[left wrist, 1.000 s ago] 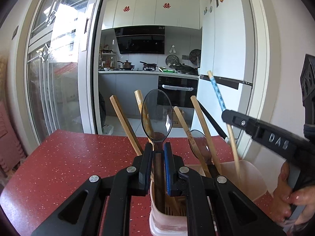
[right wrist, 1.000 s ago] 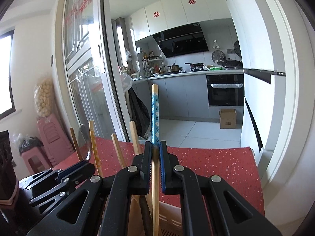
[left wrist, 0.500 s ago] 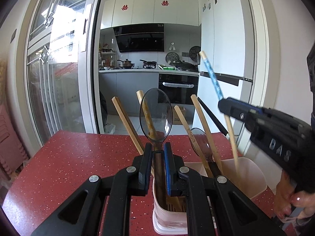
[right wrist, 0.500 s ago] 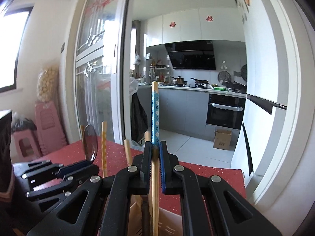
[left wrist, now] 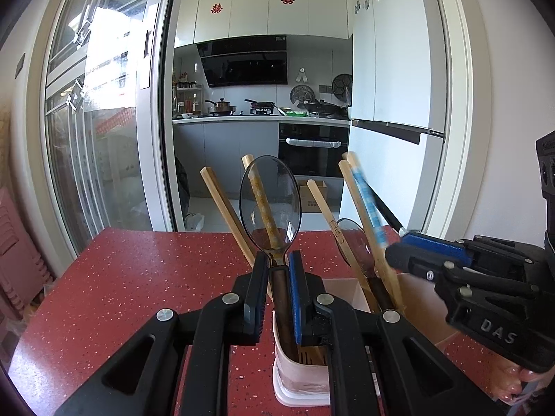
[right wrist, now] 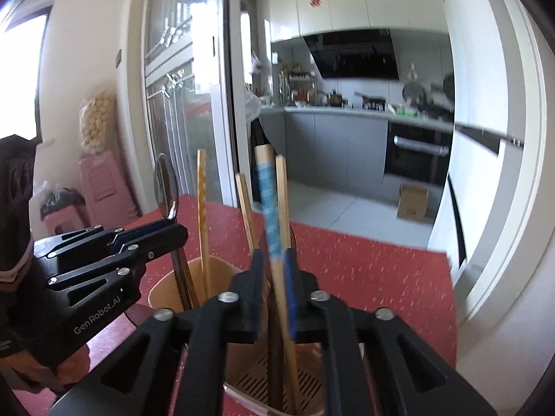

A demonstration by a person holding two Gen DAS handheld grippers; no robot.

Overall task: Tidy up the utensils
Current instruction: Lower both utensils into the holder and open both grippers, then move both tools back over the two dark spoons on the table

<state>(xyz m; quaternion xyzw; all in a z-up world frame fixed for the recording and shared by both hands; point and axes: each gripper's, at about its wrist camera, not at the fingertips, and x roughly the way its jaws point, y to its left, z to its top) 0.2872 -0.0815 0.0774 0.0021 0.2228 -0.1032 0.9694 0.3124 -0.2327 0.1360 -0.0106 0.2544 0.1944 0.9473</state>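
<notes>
On the red table (left wrist: 138, 277), the utensil holder (right wrist: 166, 294) has the left hand-held gripper (left wrist: 279, 298) pinching a clear spoon (left wrist: 270, 201) standing in it. Right hand-held gripper (right wrist: 274, 291) is opening around the blue-patterned chopstick (right wrist: 269, 208), whose tip sits in the holder. Released tilted, it could topple out.

Two black skeletal grippers, left gripper (left wrist: 279, 298) and right gripper (right wrist: 275, 291), with silver screws and blue pads inside the jaws. White lettering "GenRobot.AI" and "DAS" on the side plates. Dark sleeve (right wrist: 14, 242) with a pale striped cuff.
</notes>
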